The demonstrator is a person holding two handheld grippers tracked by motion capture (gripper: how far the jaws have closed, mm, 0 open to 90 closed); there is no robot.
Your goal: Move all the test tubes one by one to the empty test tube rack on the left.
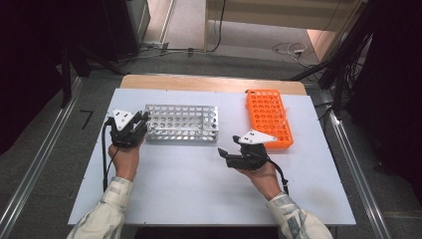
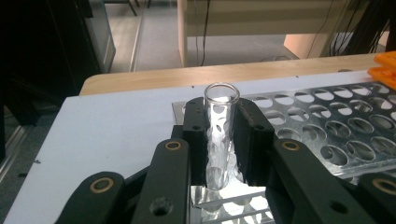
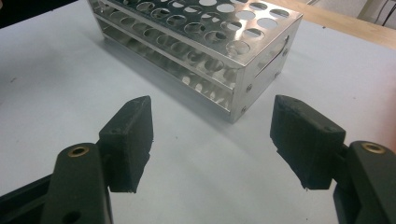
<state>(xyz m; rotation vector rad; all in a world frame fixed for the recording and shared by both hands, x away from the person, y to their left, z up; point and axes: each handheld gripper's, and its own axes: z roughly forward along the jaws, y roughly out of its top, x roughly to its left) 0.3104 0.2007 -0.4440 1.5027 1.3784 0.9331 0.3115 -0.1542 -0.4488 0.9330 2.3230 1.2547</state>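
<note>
A clear glass test tube (image 2: 219, 135) stands upright between the black jaws of my left gripper (image 2: 220, 140), which is shut on it over the near left corner of the silver metal rack (image 2: 336, 126). From above, that gripper (image 1: 141, 122) sits at the left end of the metal rack (image 1: 182, 122). My right gripper (image 3: 212, 140) is open with nothing between its fingers, hovering over bare table and pointing at the metal rack's (image 3: 196, 44) corner. In the high view the right gripper (image 1: 226, 149) is held in front of the orange rack (image 1: 268, 117).
The white table top (image 1: 199, 179) has free room in front of both racks. A wooden strip (image 1: 209, 82) runs along the far edge. Metal rails (image 1: 348, 154) flank the table, and cables (image 1: 288, 49) lie on the floor beyond.
</note>
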